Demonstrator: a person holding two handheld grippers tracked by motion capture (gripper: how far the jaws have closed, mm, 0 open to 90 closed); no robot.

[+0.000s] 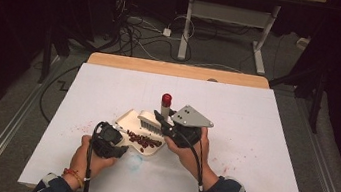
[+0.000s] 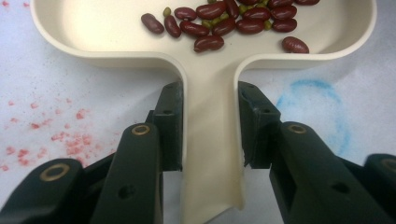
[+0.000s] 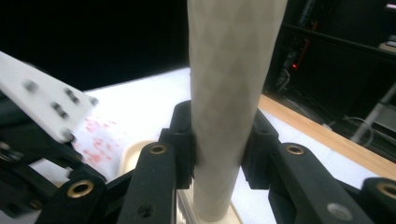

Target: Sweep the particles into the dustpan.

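A cream dustpan (image 1: 127, 118) lies on the white mat and holds several red kidney beans (image 1: 143, 140) with a few small green ones (image 2: 166, 11). My left gripper (image 1: 121, 144) is shut on the dustpan's flat handle (image 2: 210, 140), one jaw on each side. A cream brush with grey bristles (image 1: 150, 123) stands at the pan's far edge, its bristles down by the beans. Its handle rises to a red tip (image 1: 166, 99). My right gripper (image 1: 164, 121) is shut on that brush handle (image 3: 233, 60), which stands upright between the jaws.
Red stains (image 1: 81, 126) mark the mat left of the pan, and fainter ones (image 1: 251, 150) lie to the right. A blue ring mark (image 2: 317, 102) sits beside the pan's handle. A wooden table edge (image 1: 177, 69) runs behind the mat, with cables and desk legs on the floor beyond.
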